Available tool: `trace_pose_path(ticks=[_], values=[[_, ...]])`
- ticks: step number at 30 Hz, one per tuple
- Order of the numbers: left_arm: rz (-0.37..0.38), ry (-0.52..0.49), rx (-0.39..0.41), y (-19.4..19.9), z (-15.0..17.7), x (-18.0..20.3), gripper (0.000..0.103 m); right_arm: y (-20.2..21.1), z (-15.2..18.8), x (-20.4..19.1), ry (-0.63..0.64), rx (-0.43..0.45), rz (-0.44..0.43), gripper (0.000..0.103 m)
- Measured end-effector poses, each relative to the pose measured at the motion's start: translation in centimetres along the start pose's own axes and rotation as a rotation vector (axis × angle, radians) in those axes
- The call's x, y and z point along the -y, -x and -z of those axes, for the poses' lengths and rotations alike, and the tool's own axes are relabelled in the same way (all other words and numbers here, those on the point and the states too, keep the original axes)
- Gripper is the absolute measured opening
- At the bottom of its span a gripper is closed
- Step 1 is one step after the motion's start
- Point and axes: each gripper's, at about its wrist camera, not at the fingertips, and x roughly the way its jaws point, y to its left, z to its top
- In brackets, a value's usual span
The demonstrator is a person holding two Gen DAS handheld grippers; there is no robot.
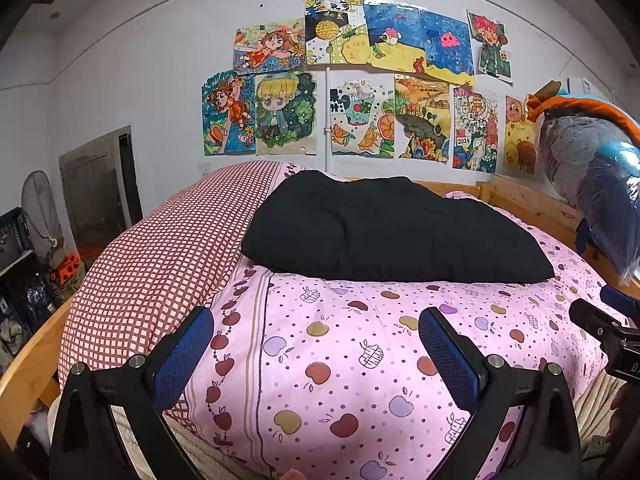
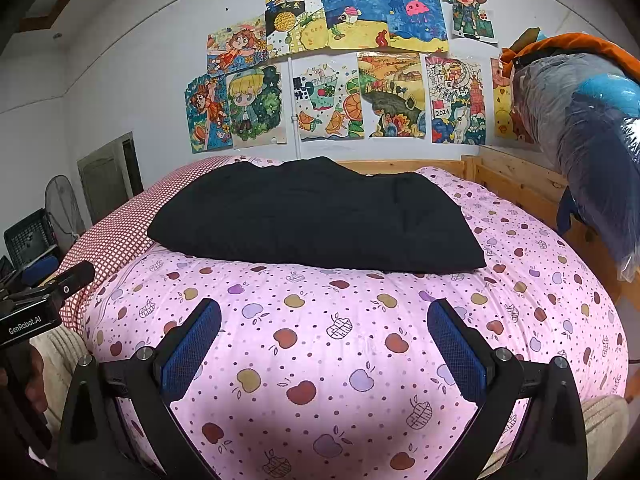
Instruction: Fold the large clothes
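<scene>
A: While both tools hang level over the near edge of the bed, the left gripper [image 1: 316, 344] has its blue-padded fingers [image 1: 184, 354] spread wide, nothing between them.

B: Same on the other side: the right gripper [image 2: 324, 340] is splayed wide and empty, pointing straight up the pink apple-print quilt [image 2: 360, 340].

A: And the folded black garment [image 1: 384, 232] lies flat on that quilt farther up, well apart from both.

B: It's just beside the red-and-white checked bedding [image 1: 160, 264], below the colourful drawings [image 2: 332, 80] on the wall.
</scene>
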Motion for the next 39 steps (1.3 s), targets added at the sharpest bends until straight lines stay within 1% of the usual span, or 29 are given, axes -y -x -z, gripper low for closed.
trace_pose_path(ticks=[24, 28, 32, 35, 39], values=[[0.005, 0.016, -0.013, -0.1, -0.1, -0.1, 0.103, 0.1, 0.2, -0.1, -0.002, 0.001, -0.01, 0.101], [0.0, 0.002, -0.012, -0.2, -0.3, 0.2, 0.103, 0.1, 0.1, -0.1, -0.004, 0.001, -0.009, 0.101], [0.048, 0.004, -0.028, -0.1, -0.3, 0.4, 0.103, 0.2, 0.1, -0.2, -0.009, 0.007, -0.005, 0.101], [0.053, 0.011, -0.041, -0.3, -0.2, 0.5, 0.103, 0.1, 0.1, 0.0, -0.011, 0.01, -0.003, 0.101], [0.048, -0.009, -0.045, -0.4, 0.0, 0.9, 0.103, 0.0, 0.3, 0.2, -0.019, 0.005, -0.001, 0.101]])
